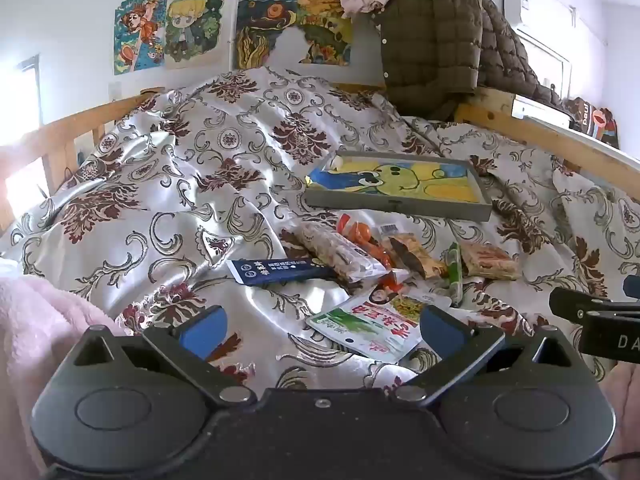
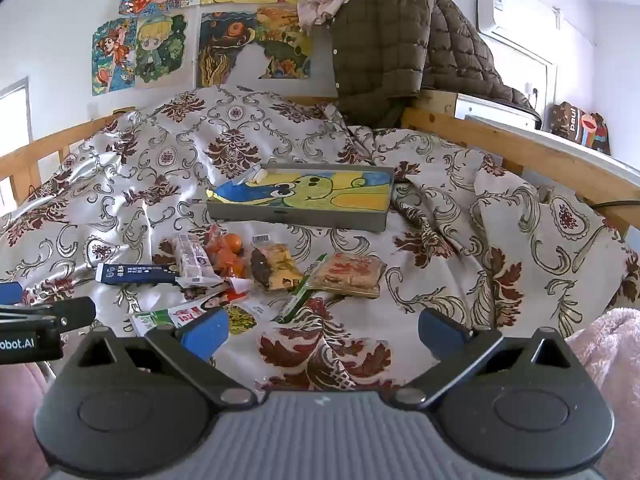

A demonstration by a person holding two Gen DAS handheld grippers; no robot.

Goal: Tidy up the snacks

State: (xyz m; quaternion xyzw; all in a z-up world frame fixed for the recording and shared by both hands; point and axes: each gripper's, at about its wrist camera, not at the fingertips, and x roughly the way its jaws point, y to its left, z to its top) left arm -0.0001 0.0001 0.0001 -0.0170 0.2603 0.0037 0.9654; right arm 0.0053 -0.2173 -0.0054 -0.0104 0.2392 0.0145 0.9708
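Several snack packets lie in a loose heap on a patterned bedspread (image 1: 168, 184), in front of a grey tray (image 1: 396, 204) (image 2: 296, 216) whose floor shows a green cartoon figure. Among them are a dark blue bar (image 1: 276, 271) (image 2: 136, 273), an orange packet (image 1: 362, 240) (image 2: 228, 254), a cracker pack (image 1: 490, 265) (image 2: 348, 276) and a white-green pouch (image 1: 368, 330) (image 2: 176, 316). My left gripper (image 1: 322, 332) hangs open just short of the pouch. My right gripper (image 2: 322, 334) is open over bare bedspread, nearer than the cracker pack. Neither holds anything.
Wooden bed rails (image 2: 516, 152) run along both sides. A brown quilted jacket (image 1: 436, 36) hangs over the far right corner. Pink fleece (image 1: 36, 320) (image 2: 608, 344) lies at the near edges. Drawings cover the wall behind.
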